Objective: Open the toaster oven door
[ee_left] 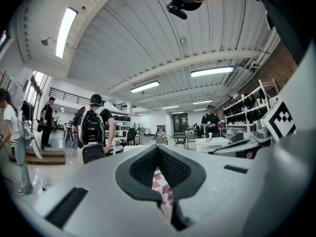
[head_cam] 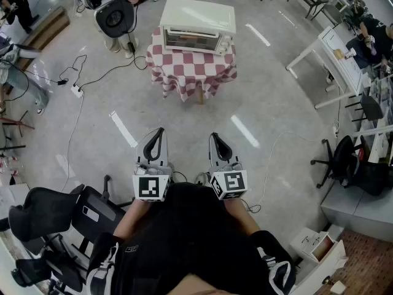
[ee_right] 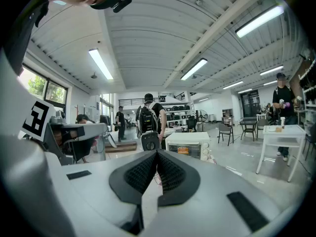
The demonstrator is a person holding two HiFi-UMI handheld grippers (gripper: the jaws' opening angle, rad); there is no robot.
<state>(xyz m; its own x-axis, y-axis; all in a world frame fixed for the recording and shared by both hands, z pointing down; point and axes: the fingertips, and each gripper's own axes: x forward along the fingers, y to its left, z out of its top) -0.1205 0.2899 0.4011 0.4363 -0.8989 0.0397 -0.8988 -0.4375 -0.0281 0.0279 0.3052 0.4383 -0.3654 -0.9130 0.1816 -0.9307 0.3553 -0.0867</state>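
A: Tool state?
B: Left gripper [head_cam: 159, 134]: grey plastic shells, ribbed black pads pressed together, nothing between them. Right gripper [head_cam: 215, 137]: the same, jaws together and empty. The two sit side by side, close to the person's body.

A: Target?
B: Toaster oven [head_cam: 196, 23]: a cream box with rounded top edges. The glass door is shut and the knobs run down the right of the front. It stands on a small table under a red-and-white checkered cloth [head_cam: 191, 69], straight ahead and well apart from both grippers.

A: In the way?
B: Only glossy grey floor [head_cam: 184, 118] between. A black office chair [head_cam: 115, 17] stands just left of the table. A white power strip [head_cam: 77, 91] with cables lies further left, and a white table [head_cam: 334, 57] is off to the right.
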